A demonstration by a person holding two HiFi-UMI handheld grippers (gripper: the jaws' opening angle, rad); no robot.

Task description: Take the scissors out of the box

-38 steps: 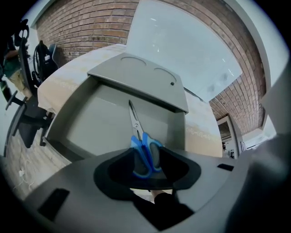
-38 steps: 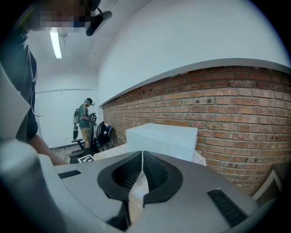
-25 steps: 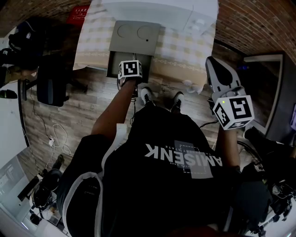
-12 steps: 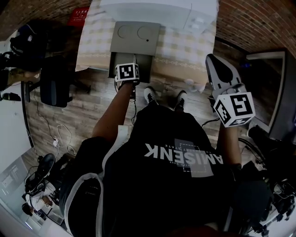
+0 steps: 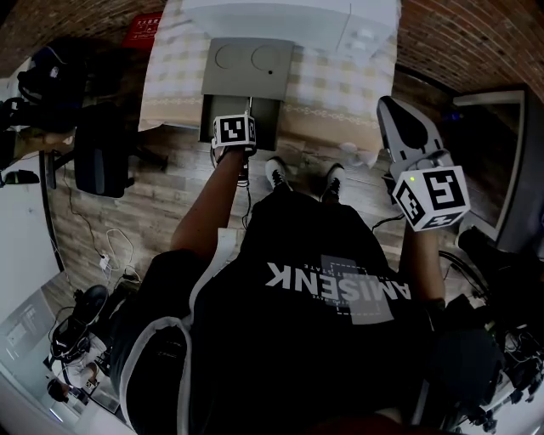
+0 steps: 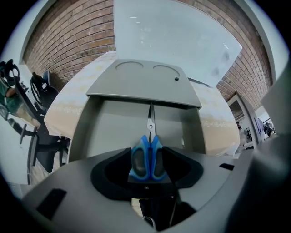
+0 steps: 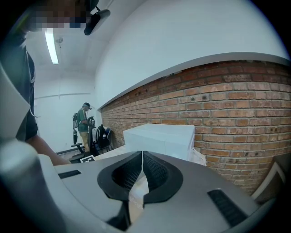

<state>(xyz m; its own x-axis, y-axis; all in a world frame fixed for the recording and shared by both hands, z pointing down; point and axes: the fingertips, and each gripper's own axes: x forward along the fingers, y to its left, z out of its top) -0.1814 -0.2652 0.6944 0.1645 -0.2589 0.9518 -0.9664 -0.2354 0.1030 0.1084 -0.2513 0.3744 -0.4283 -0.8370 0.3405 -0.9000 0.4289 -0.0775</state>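
The scissors (image 6: 146,157) have blue handles and steel blades that point away from me into the open grey box (image 6: 86,132). My left gripper (image 5: 235,127) points steeply down over that box (image 5: 246,64) at the table's front edge. Its jaws are opening, with the blue handles between them and the black pads close on either side; I see no firm press on the handles. My right gripper (image 5: 399,119) is held up in the air at the right, away from the box. In the right gripper view that gripper (image 7: 142,170) is shut with nothing in it.
The box sits on a table with a checked cloth (image 5: 340,85), in front of a large white case (image 5: 289,13). A black chair (image 5: 98,157) stands at the left and cables lie on the wooden floor. A brick wall (image 7: 218,104) runs behind, with a person (image 7: 83,125) standing far off.
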